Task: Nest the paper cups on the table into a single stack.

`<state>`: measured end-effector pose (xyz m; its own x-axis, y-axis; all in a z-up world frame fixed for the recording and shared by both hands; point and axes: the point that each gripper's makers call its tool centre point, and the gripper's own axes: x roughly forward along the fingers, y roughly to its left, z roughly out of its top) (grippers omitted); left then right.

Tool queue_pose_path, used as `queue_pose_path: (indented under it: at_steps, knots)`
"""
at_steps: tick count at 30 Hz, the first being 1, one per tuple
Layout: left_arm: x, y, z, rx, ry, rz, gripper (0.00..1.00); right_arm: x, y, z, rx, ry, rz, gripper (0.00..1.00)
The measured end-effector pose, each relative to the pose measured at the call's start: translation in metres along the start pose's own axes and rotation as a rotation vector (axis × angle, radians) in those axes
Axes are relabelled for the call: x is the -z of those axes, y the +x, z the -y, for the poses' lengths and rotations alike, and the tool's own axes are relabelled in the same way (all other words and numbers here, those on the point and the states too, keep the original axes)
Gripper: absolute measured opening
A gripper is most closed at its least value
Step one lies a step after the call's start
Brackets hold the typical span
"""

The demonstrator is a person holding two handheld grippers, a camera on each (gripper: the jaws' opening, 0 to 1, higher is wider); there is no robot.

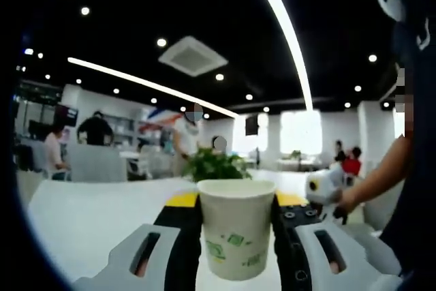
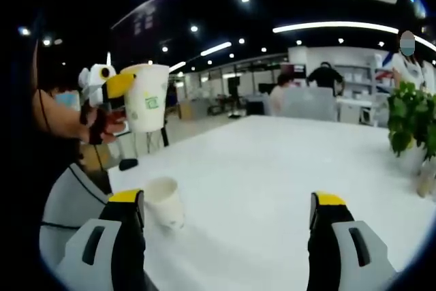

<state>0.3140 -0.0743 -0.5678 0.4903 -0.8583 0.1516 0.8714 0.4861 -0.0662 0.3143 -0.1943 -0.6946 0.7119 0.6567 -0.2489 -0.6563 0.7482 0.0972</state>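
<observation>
A white paper cup (image 1: 236, 226) with green marks stands upright between the two jaws of my left gripper (image 1: 237, 217), which is shut on its sides. In the right gripper view the same held cup (image 2: 148, 96) hangs in the air at the left, above the table edge, with the left gripper (image 2: 109, 81) and a hand behind it. A second white paper cup (image 2: 165, 202) stands upright on the white table (image 2: 272, 168), close to my right gripper's left jaw. My right gripper (image 2: 228, 212) is open, with nothing between its jaws.
A green potted plant (image 2: 411, 124) stands at the table's right side; the same plant (image 1: 216, 165) shows behind the held cup. The other gripper (image 1: 325, 187) and a hand come in from the right. People, chairs and tables sit far behind.
</observation>
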Motion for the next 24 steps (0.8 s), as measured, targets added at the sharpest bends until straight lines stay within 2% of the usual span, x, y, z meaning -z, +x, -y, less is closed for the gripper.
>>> queue_pose_path:
  at_steps: [7, 13, 16, 24]
  knots:
    - [0.001, -0.001, 0.002, 0.003, -0.003, 0.002, 0.38, 0.000, -0.001, -0.001, 0.001, 0.000, -0.002, 1.00]
    - [0.012, -0.005, 0.003, 0.006, 0.014, -0.002, 0.37, 0.003, -0.001, -0.002, -0.001, 0.003, -0.008, 1.00]
    - [0.020, -0.009, 0.002, 0.009, -0.017, 0.003, 0.37, 0.004, -0.002, -0.002, 0.001, 0.006, -0.012, 1.00]
    - [0.032, -0.010, 0.002, 0.008, 0.010, -0.013, 0.39, 0.006, -0.003, -0.004, 0.000, 0.014, -0.015, 1.00]
